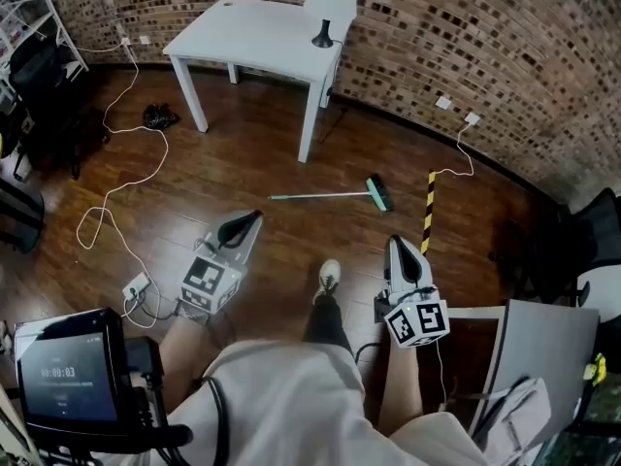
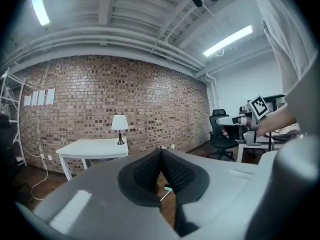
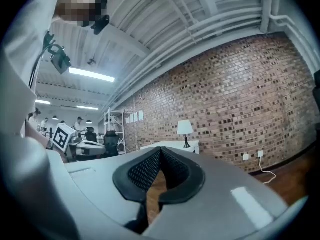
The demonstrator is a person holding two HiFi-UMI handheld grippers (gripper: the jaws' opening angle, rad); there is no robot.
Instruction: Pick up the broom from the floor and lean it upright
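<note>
The broom lies flat on the wooden floor, its thin pale handle pointing left and its green head at the right end, near the white table. Both grippers are held well short of it. My left gripper hangs at the lower left of the broom, jaws together, with nothing in them. In the left gripper view a short bit of the broom shows through the gap under the closed left gripper. My right gripper is below the broom head, also shut and empty, and looks the same in its own view, right gripper.
A white table with a small lamp stands by the brick wall. White cables trail over the floor at left. A yellow-black striped strip lies right of the broom. A grey case sits at lower right, office chairs at both sides.
</note>
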